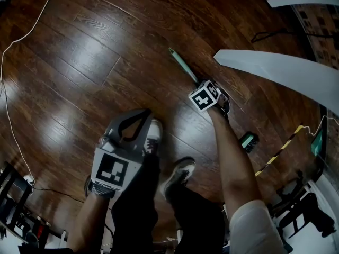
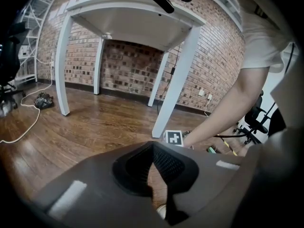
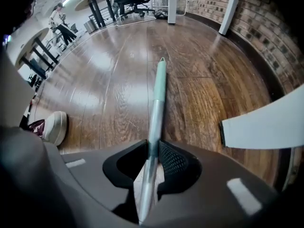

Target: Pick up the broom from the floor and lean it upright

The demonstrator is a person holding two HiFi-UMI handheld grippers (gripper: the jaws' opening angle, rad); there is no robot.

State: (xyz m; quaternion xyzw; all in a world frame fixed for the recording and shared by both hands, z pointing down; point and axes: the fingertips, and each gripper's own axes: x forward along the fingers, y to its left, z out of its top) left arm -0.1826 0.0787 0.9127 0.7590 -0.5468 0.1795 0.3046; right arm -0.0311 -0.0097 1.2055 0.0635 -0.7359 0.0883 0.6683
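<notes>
The right claw (image 3: 151,148) is clamping the handle of the broom (image 3: 159,89), which is lying flat on the floor (image 3: 109,80), and a firm hold is likely mattering before tilting it up. The left claw (image 2: 152,145) is hanging closed and empty. A white table leg (image 3: 266,125) is crowding the handle's right side, with open floor lying leftward.

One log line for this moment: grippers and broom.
right gripper: jaws shut on broom handle | broom: lying on floor | left gripper: shut, empty
</notes>
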